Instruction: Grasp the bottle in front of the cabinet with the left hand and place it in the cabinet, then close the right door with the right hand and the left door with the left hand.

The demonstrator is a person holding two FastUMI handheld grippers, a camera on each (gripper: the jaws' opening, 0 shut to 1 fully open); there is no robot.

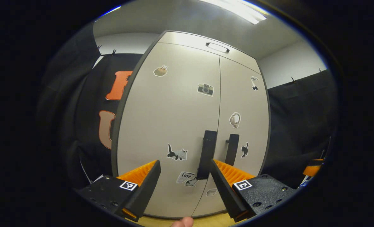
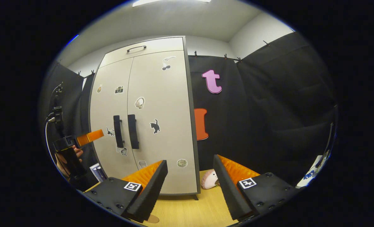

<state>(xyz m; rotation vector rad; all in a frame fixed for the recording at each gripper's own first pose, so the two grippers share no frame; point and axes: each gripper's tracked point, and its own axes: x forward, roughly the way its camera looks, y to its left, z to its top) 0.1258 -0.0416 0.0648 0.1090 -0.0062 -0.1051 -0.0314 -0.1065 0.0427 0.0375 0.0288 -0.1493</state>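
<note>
**Both claws gaping wide, cabinet shut tight**

Left gripper (image 1: pixel 185 171) spread wide and gripping nothing, squared up just in front of the cabinet (image 1: pixel 161 126), fingers framing the lower part of the door seam. Left door (image 1: pixel 168 104) and right door (image 1: pixel 243 104) both closed flush, meeting at a thin vertical line. Two dark upright handles side by side at that seam: left handle (image 1: pixel 207 154), right handle (image 1: pixel 232 149). Pale grey fronts dotted with small stickers, a cat, a camera and more. Drawer panel with a slim handle (image 1: pixel 217 47) along the cabinet's top.

Right gripper (image 2: pixel 190 181) also splayed wide and empty, off to the cabinet's right front corner, above the wooden floor (image 2: pixel 187 208). Small pink plush toy (image 2: pixel 210 179) down on the floor, just right of the cabinet's foot. Over on the cabinet's left side, from the right gripper view, a hand (image 2: pixel 75 154) around the other gripper's body. Bottle not to be made out.
</note>
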